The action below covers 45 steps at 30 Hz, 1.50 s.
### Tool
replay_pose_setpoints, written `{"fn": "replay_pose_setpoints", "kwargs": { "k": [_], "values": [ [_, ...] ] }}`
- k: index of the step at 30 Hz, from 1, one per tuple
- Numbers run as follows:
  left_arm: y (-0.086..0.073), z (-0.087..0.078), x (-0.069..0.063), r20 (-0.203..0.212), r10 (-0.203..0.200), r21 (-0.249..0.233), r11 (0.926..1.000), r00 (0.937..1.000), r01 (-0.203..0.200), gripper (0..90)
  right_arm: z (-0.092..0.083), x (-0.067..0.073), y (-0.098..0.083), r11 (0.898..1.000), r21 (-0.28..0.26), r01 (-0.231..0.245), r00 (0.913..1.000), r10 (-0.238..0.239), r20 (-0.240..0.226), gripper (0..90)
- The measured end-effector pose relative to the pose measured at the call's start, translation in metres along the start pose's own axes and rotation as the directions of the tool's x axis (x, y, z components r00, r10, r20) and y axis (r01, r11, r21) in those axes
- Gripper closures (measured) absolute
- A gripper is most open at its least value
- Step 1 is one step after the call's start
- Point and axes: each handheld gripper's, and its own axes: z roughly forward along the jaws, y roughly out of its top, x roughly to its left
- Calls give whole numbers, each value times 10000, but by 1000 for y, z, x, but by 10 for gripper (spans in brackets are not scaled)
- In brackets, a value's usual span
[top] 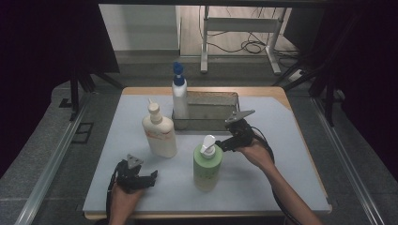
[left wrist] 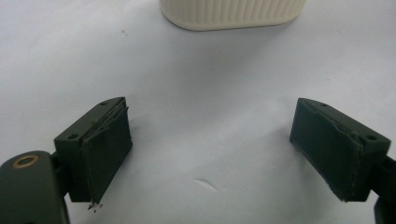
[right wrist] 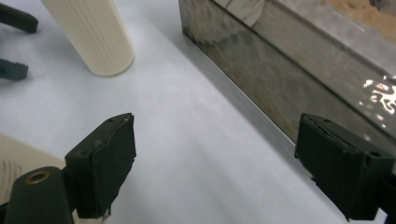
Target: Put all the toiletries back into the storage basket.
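Progress looks partial: the blue-capped bottle (top: 179, 96) already stands in the metal tray (top: 213, 99) at the back of the desk (top: 281, 187), while the green bottle (top: 207, 164) and cream bottle (top: 160, 133) still wait in front of it. Your right gripper (top: 224, 144), jaws spread and empty, sits just beside the green bottle's pump, and your left gripper (top: 151, 178) rests released near the front edge. That green bottle stands upright, long axis vertical, nozzle toward your right gripper.

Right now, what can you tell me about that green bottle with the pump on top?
The green pump bottle stands upright on the pale table mat, nearest the person of the three bottles. Its body looks like light green plastic with a paler label on the front, topped by a white pump head. The right claw sits open right beside that pump, level with it; whether they touch cannot be told. Nothing else is near it.
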Motion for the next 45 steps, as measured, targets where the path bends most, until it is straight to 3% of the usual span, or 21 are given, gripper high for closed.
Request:
{"fn": "replay_pose_setpoints", "kwargs": {
  "k": [6, 11, 27, 32, 45],
  "values": [
    [0, 0, 0, -4, 3, 0, 10000, 10000, -3, 121, -4, -1, -15, 9996, 227, 148, 9999, -150, 61, 90],
    [0, 0, 0, -7, 0, -3, 10000, 10000, 0, 121, -8, 0, -28, 9997, 225, -23, 10000, 24, -23, 84],
    [0, 0, 0, -11, 0, 6, 10000, 10000, 0, 121, -23, 10, -58, 9998, 196, -100, 9991, 108, -406, 18],
    [0, 0, 0, -12, -4, 7, 10000, 10000, 4, 121, -28, 15, -65, 9997, 56, -250, 9970, 254, -728, 4],
    [0, 0, 0, -20, -7, -5, 10000, 10000, 7, 121, -39, 38, -72, 9995, -127, 275, 9895, -290, -1417, 6]
  ]
}}
